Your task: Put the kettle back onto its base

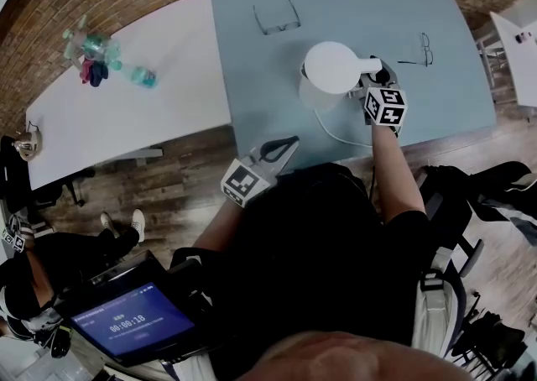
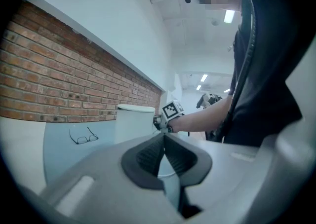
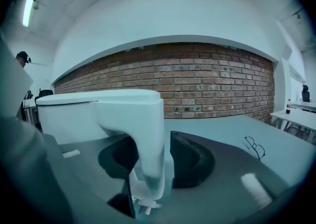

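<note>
Head view: lower-left screen (image 1: 130, 320) reads 00:00:18. Plain white kettle (image 1: 331, 69) stands upper centre on the blue tabletop (image 1: 252, 102); right tongs (image 1: 375, 84) released, straddling its handle (image 3: 148, 139); left tongs (image 1: 287, 146) clenched, empty.

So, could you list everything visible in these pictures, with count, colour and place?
blue-grey table: one, blue-grey, beside the white table
white table: one, white, at its left
white plastic kettle: one, white, on the blue-grey table
white power cable: one, white, from under the kettle to the front edge
dark-framed glasses: two, dark, beyond and right of the kettle
plastic bottles: several, teal and pink, on the white table
tablet screen with timer: one, blue, lower left
left gripper: one, grey, shut, before the table
right gripper: one, grey, open around the kettle's handle
</note>
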Action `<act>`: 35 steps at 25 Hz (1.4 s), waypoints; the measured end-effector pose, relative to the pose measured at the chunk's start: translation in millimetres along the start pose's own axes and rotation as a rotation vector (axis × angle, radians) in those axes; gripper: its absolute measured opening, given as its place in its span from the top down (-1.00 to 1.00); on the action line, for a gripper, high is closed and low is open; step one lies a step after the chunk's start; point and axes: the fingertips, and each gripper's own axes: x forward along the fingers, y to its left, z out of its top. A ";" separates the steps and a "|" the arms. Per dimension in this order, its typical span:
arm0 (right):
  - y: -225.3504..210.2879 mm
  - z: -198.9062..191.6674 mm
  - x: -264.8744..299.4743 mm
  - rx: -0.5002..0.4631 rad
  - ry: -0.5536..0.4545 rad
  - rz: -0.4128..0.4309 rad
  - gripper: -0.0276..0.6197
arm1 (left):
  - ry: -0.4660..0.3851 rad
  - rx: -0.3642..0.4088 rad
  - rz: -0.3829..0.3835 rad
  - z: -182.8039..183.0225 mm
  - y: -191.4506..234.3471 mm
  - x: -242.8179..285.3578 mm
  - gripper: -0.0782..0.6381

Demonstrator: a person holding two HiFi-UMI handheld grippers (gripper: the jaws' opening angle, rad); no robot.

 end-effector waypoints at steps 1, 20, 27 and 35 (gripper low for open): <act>-0.3 0.8 -4.6 0.003 -0.009 -0.010 0.40 | 0.000 -0.002 -0.002 -0.8 0.3 -2.0 0.78; 87.0 11.2 -121.1 -0.016 -0.123 0.123 0.73 | -0.039 -0.102 -0.142 -5.2 -7.4 11.4 0.78; 115.3 1.3 -157.9 0.037 -0.159 0.191 0.87 | -0.022 -0.093 -0.169 1.8 -25.5 24.2 0.78; 108.4 8.2 -186.3 0.011 -0.214 0.277 0.90 | -0.026 -0.057 -0.130 3.8 -56.4 35.3 0.78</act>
